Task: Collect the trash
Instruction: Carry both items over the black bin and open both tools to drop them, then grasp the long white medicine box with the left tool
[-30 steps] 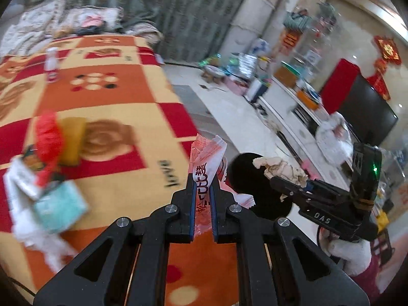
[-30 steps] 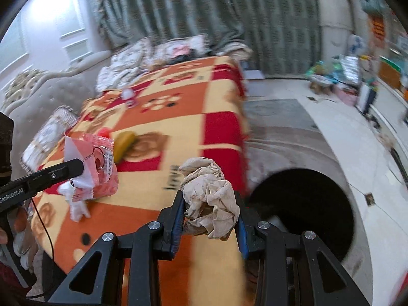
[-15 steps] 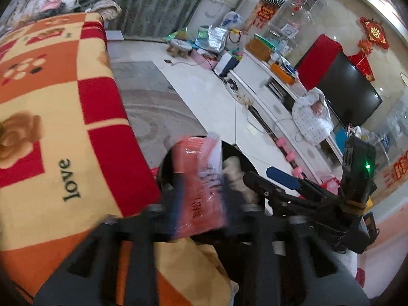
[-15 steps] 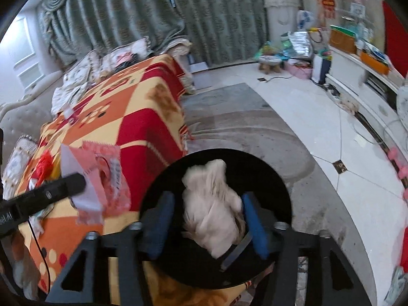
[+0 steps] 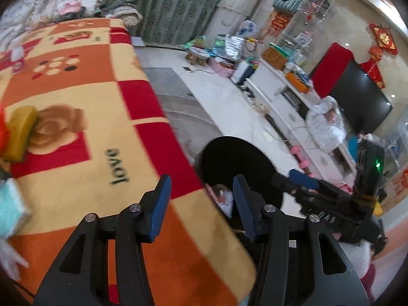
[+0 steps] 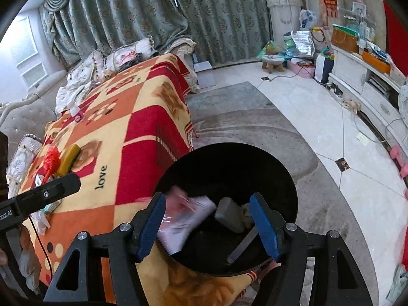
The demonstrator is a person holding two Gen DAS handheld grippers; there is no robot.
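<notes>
- The left gripper (image 5: 201, 201) is spread wide with nothing between its blue pads (image 5: 160, 201); it hangs over the edge of the blanket (image 5: 102, 117), beside the bin.
- The right gripper (image 6: 207, 225) is also spread and empty, and sits directly above the mouth of the black bin (image 6: 229, 163).
- Inside the bin lie a pink-and-white wrapper (image 6: 183, 216), blurred, and a crumpled tissue (image 6: 230, 216) next to it; from the left wrist view only a bit of pink shows at the bin's near wall.
- More trash waits on the blanket, well apart from the bin: a red crinkly scrap (image 6: 51, 159), a yellow block (image 6: 68, 159), a pale teal packet (image 5: 11, 210) and white tissue (image 5: 10, 257) at the left edge.
- Judging by their look, these pieces are light and soft. The scrap and tissue should crush under the pads, so a pinch on the thickest bunched part would probably hold best.
- The packet looks smooth and may slip; taking it across a short edge seems safer than across its flat face.
- The yellow block looks firmer and thicker; closing on its two long sides should suit it, though what it is made of cannot be told.
</notes>
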